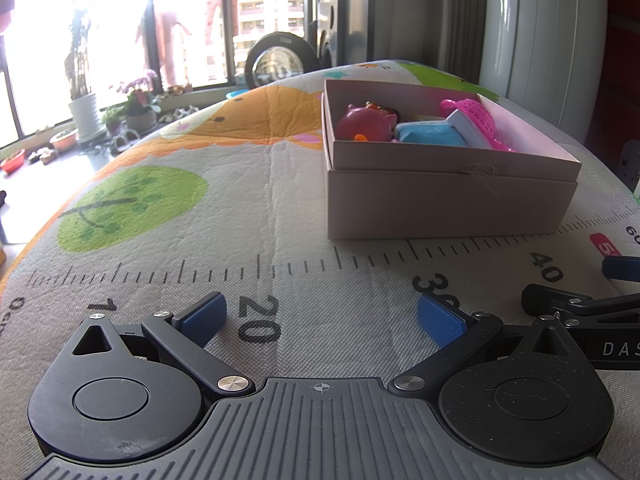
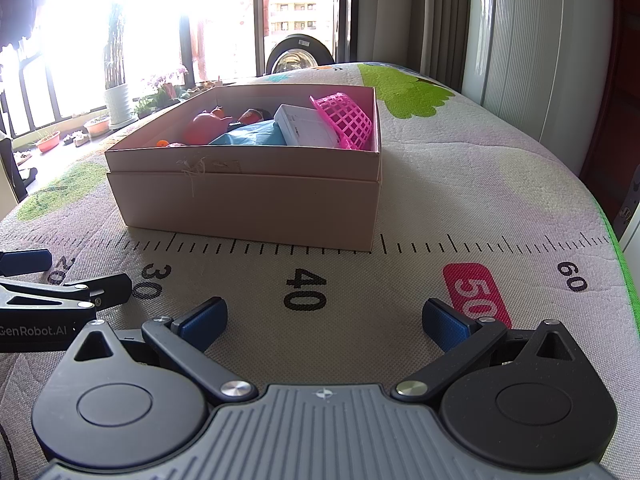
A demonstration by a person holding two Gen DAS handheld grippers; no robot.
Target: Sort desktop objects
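Both grippers, left (image 1: pixel 322 318) and right (image 2: pixel 325 322), are held wide open and empty, low over the mat (image 2: pixel 460 184); every toy seen is already gathered in the box (image 2: pixel 248 204) ahead, so sorting is judged finished, with only withdrawal called for

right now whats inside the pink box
The pink box holds a pink mesh basket, a white block, a blue packet and a reddish pig toy. Its near wall hides whatever lies beneath them.
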